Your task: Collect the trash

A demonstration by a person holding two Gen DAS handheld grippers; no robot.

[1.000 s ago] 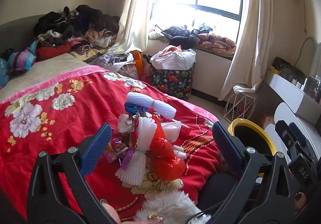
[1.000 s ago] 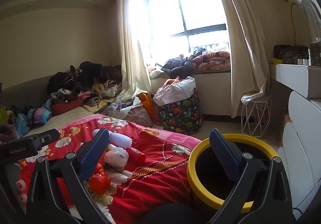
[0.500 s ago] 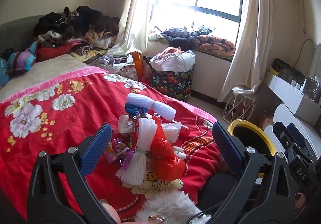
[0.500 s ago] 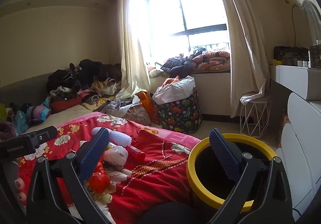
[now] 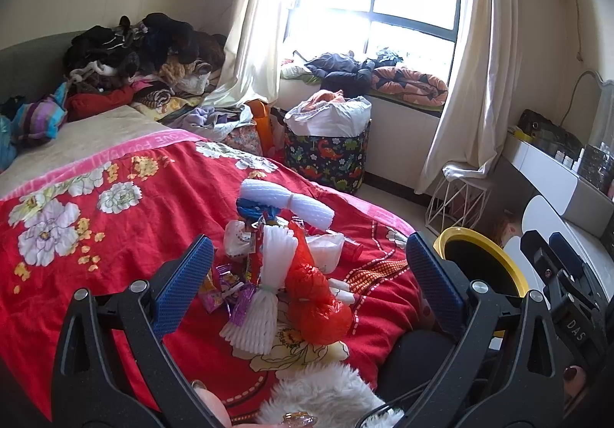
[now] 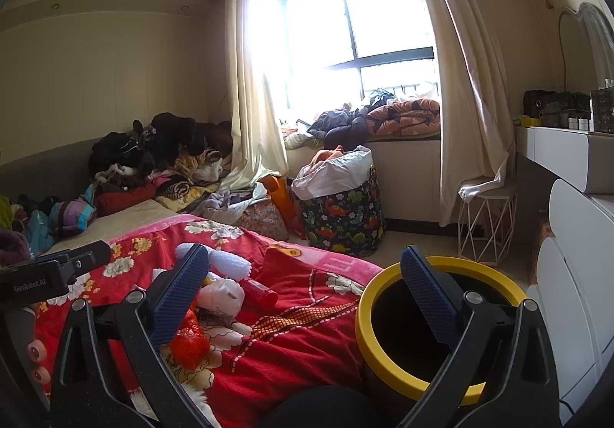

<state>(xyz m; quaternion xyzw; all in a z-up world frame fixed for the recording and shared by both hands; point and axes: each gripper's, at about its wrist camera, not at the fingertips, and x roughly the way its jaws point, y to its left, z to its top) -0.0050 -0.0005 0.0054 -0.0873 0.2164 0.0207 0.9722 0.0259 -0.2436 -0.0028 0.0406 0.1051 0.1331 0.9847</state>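
Yellow-rimmed bin [image 5: 484, 262]: in the left wrist view its near side is hidden behind the right finger of the left gripper [image 5: 307, 288]; its inside is too dark to read.
Bin in the right wrist view [image 6: 387, 347]: the right gripper [image 6: 307, 299] covers part of the rim with one finger; the bottom cannot be made out.
Purple wrappers [image 5: 226, 292]: partly hidden by the left finger; print too small to read.
White furry thing [image 5: 326, 397]: cut off by the lower edge.
Dresser items [image 6: 564, 113]: too small to tell.
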